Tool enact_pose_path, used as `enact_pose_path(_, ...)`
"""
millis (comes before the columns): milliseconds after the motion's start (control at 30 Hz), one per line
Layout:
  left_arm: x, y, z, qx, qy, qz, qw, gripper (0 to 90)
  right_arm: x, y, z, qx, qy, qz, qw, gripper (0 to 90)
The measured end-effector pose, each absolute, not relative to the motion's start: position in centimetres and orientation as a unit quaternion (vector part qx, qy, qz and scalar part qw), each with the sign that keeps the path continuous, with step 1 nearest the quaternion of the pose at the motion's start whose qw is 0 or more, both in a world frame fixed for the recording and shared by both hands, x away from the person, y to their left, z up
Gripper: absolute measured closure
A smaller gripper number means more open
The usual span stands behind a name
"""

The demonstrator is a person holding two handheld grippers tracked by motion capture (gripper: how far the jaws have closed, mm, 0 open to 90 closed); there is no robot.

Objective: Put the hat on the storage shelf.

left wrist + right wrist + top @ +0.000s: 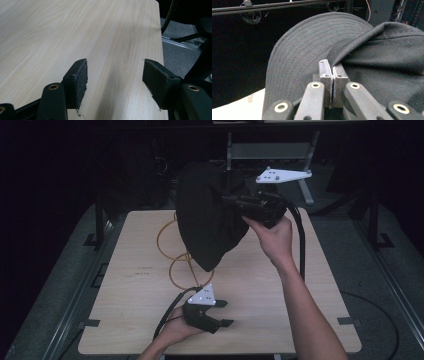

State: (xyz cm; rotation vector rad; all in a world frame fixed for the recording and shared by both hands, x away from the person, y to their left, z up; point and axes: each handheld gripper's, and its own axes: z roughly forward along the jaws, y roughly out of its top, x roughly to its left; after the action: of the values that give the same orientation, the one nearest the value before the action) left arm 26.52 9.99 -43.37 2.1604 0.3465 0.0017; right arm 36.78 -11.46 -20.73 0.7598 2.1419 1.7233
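Observation:
A black cap (207, 217) hangs in the air above the far half of the table, brim pointing down. My right gripper (232, 200) holds it by the edge where crown meets brim. In the right gripper view the jaws are pressed together on that black fabric edge, with the stitched brim (299, 55) rising behind the right gripper (332, 75). My left gripper (226, 312) rests low near the table's front edge, jaws apart. In the left gripper view the left gripper (115, 75) has nothing but bare wood between its pads.
A yellow cord (175, 265) lies in loops on the light wooden table (130, 310), partly behind the cap. A metal frame stand (272, 152) is beyond the far edge. Dark floor and rails surround the table; its right edge (160, 50) is close to the left gripper.

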Motion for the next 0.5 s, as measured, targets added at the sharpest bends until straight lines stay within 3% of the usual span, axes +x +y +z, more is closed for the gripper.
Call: enact_pose_path(500, 26.5, 10.0, -43.4, 0.88, 0.134, 0.005, 0.456, 35.8, 37.4, -8.6, -19.9, 0.246, 0.754, 0.593, 0.136, 88.4)
